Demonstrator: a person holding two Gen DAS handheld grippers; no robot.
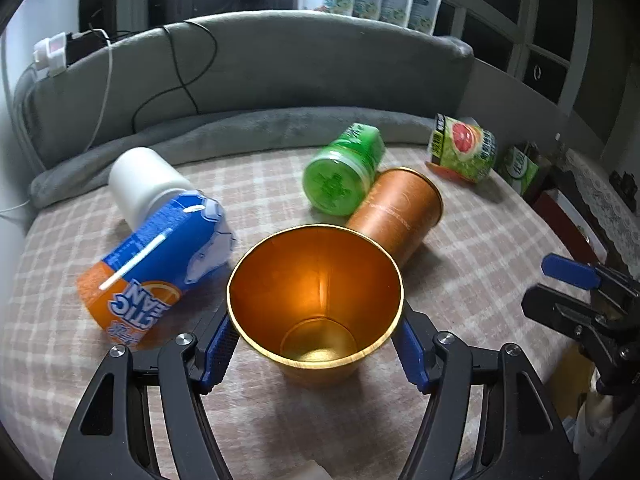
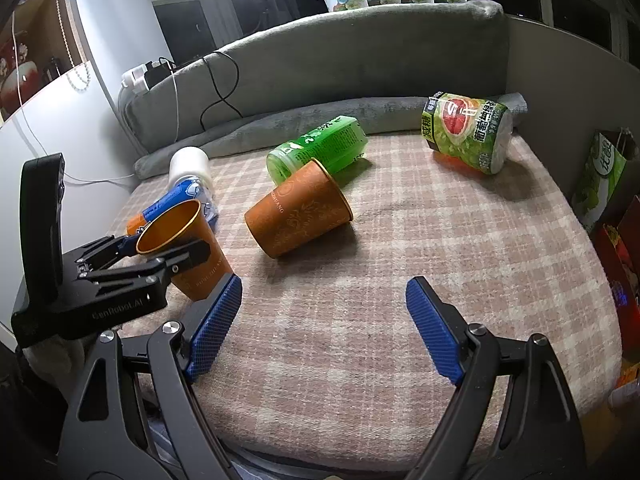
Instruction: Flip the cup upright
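The left claw (image 1: pixel 316 344) grips the orange-gold paper cup (image 1: pixel 316 300) mouth-up — it should settle the base flat near the bed's front edge before releasing; the right claw (image 2: pixel 324 320) hangs spread, empty.

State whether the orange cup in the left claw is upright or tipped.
Upright, slightly tilted. The orange cup shows its open mouth upward and base on the plaid cloth, with the left claw gripping both sides.

blue-and-orange bottle (image 1: pixel 160 248): upside-down letters "TIC" and "EAN" | left gripper (image 2: pixel 160 254) body: "GenRobot.AI" | grapefruit-picture bottle (image 2: pixel 466 130): Chinese characters, first ones "减糖" | lying orange cup (image 2: pixel 298 210): small lettering, perhaps ending "HUANG" | green box (image 2: pixel 600 176): "优酸" | green bottle (image 2: pixel 320 146): Chinese print, too small to read
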